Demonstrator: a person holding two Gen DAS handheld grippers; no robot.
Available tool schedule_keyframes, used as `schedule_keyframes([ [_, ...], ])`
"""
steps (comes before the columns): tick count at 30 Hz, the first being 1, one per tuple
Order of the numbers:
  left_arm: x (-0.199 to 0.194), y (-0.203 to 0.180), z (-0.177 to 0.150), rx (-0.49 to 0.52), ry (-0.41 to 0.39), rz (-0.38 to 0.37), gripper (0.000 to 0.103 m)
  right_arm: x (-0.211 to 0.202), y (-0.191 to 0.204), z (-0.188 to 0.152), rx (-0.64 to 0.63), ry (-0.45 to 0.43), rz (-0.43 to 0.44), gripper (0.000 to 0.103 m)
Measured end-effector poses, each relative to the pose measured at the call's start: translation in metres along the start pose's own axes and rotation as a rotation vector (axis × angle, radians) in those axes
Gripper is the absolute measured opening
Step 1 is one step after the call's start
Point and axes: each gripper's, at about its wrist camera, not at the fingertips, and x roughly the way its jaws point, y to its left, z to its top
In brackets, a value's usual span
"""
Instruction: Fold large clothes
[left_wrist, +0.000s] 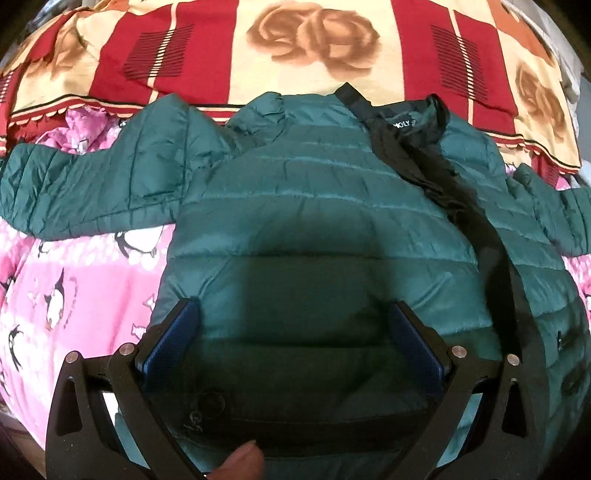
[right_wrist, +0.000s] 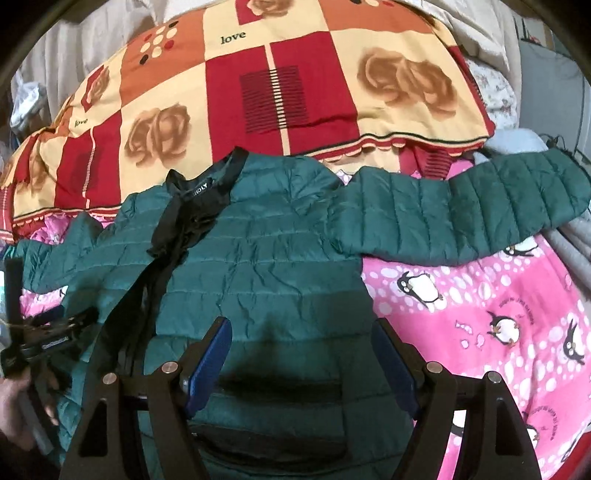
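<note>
Lying spread front-up on the pink penguin-print fleece blanket, the dark green quilted puffer jacket fills mid-frame, sleeves out for folding; left gripper fingers released above its hem. Right wrist view: same slick, ribbed jacket; right gripper fingers likewise released, grasping nothing.
</note>
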Motion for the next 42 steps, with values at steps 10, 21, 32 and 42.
schedule_keyframes([
  [10, -0.003, -0.001, -0.009, 0.022, -0.025, 0.030, 0.103, 0.004, -0.005, -0.001, 0.007, 0.006, -0.024, 0.075],
  [21, -0.068, 0.137, 0.055, -0.169, -0.203, 0.080, 0.103, 0.002, -0.001, -0.006, -0.008, 0.011, -0.025, 0.075],
  [32, -0.056, 0.360, 0.049, -0.508, -0.213, 0.025, 0.102, 0.008, 0.011, -0.007, -0.025, 0.037, 0.022, 0.075],
  [42, -0.016, 0.425, 0.049, -0.549, -0.253, -0.030, 0.102, 0.022, 0.028, -0.007, -0.073, 0.066, 0.037, 0.075],
])
